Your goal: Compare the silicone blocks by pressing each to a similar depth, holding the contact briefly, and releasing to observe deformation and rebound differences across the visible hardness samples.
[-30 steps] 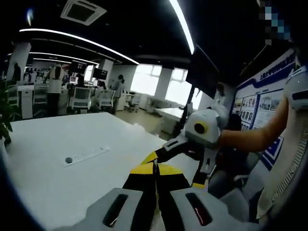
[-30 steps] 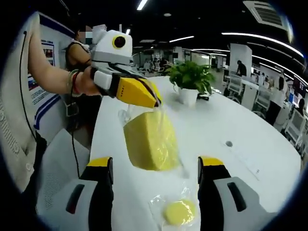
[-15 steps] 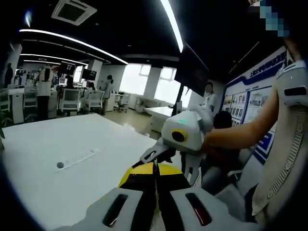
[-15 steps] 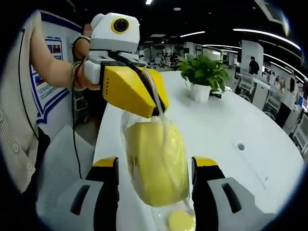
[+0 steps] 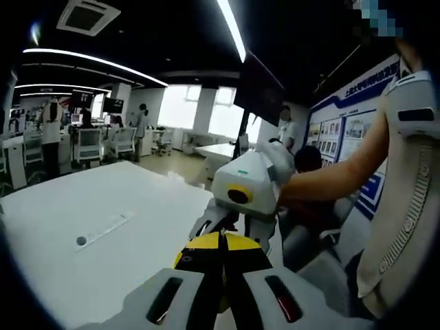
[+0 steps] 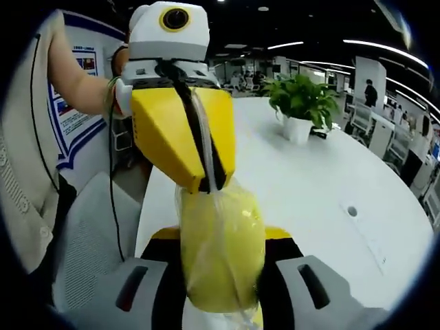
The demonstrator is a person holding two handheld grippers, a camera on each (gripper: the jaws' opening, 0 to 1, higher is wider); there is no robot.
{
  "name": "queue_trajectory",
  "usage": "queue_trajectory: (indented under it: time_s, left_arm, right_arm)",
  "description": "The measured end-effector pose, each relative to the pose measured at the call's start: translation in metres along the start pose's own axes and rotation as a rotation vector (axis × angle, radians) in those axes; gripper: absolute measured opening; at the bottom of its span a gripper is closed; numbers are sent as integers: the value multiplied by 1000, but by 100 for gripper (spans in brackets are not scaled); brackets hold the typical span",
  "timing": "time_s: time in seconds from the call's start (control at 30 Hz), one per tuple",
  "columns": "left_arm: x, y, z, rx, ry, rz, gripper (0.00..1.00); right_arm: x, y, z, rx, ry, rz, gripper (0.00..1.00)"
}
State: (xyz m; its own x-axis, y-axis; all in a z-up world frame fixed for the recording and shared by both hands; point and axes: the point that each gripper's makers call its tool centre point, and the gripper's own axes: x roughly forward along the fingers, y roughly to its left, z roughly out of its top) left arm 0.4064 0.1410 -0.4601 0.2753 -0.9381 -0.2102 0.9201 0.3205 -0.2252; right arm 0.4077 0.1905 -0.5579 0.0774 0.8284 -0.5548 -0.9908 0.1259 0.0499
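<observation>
A yellow silicone block [image 6: 221, 268] hangs inside a clear plastic bag [image 6: 206, 199]. In the right gripper view my left gripper [image 6: 208, 187] comes down from the top, shut on the bag's upper edge. The block fills the gap of my right gripper [image 6: 221, 237], and both jaws touch its sides. In the left gripper view my left gripper [image 5: 221, 239] has its yellow-tipped jaws together. Facing it at close range is my right gripper [image 5: 230, 227], with its jaws spread to either side of the left gripper's tips. From that side the block is hidden.
A white table [image 6: 323, 185] lies under the grippers, with a potted plant [image 6: 302, 103] at its far end and a round cable port [image 6: 352, 211]. A grey chair [image 6: 89, 234] stands beside it. A person's arm [image 5: 330, 185] holds the right gripper. Desks and people are far behind.
The right gripper's jaws have narrowed onto the bagged block. The left gripper with the bag has come closer to the right camera. A small round yellow sample on the table has dropped out of sight.
</observation>
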Motion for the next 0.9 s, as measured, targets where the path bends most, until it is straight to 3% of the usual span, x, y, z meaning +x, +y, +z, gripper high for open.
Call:
queue_trajectory:
  time_s: [0.47,0.9]
  left_arm:
    - [-8,-20,4,18,-39,-19,0]
    - [-9,-31,6,29,-44,-42,0]
  right_arm:
    - [-6,30,5,102,15,82,15]
    - [-12,35,4,90,41,51,8]
